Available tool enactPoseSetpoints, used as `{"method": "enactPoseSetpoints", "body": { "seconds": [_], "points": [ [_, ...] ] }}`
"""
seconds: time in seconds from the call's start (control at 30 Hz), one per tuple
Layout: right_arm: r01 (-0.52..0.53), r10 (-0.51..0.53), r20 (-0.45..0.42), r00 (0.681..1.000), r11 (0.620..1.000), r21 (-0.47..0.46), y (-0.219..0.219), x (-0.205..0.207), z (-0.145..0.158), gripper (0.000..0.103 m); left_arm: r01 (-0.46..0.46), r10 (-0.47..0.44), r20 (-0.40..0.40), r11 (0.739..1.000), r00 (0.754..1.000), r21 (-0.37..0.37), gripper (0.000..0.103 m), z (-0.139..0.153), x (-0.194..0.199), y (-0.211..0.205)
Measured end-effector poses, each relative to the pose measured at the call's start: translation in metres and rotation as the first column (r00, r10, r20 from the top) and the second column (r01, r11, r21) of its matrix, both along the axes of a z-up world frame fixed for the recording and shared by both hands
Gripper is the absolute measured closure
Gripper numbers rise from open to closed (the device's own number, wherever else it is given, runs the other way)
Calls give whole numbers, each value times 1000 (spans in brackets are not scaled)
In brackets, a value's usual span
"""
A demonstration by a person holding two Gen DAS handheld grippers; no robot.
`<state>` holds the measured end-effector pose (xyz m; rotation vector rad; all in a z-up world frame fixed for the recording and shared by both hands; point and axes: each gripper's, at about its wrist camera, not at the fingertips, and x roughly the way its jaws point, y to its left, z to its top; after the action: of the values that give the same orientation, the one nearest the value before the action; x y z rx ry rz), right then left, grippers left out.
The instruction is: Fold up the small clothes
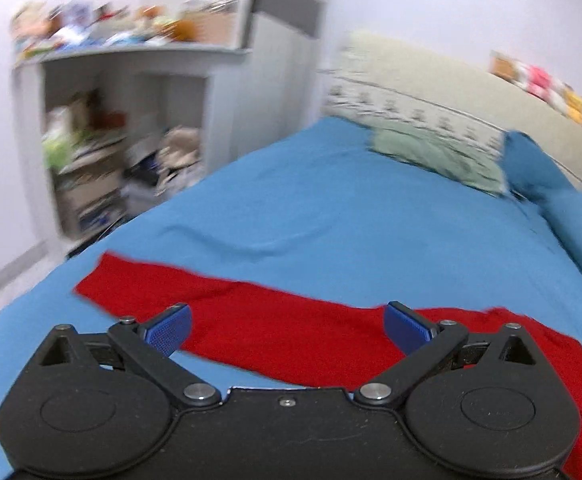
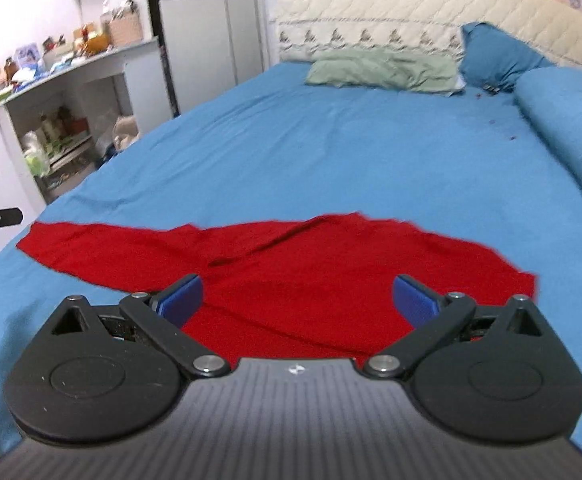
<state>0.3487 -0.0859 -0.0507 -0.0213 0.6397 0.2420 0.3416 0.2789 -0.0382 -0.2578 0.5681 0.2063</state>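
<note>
Far left, the grey shelf unit (image 2: 71, 80) has a cluttered top and open compartments crammed with boxes, bottles and a plush toy, too blurred to name further. My left gripper (image 1: 287, 330) is spread wide above the red garment (image 1: 275, 328), holding nothing. That garment (image 2: 291, 264) lies rumpled on the blue bedsheet (image 2: 331, 152) near the bed's foot. My right gripper (image 2: 297, 300) is likewise spread, empty, over the cloth.
</note>
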Motion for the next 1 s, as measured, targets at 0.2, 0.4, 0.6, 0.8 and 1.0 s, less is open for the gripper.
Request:
{"method": "enactPoseSetpoints", "body": {
  "seconds": [0.2,0.4,0.6,0.8,1.0],
  "points": [
    [-58,57,-30,998,998,-21,59,22,-29,0,-138,135,-35,984,990,-116,4,-45,15,74],
    [-80,78,-56,995,996,-44,91,43,-60,0,-235,217,-105,947,971,-218,33,-98,46,123],
    [-80,78,-69,995,996,-33,93,57,-85,0,-276,259,-105,936,960,-216,46,-116,59,135],
    [-56,54,-75,996,998,-24,83,65,-96,0,-292,276,-117,944,954,-154,99,-120,77,143],
    [-27,26,-68,997,1000,-8,68,65,-91,0,-244,237,-109,968,965,-54,99,-98,82,120]
  ]
}}
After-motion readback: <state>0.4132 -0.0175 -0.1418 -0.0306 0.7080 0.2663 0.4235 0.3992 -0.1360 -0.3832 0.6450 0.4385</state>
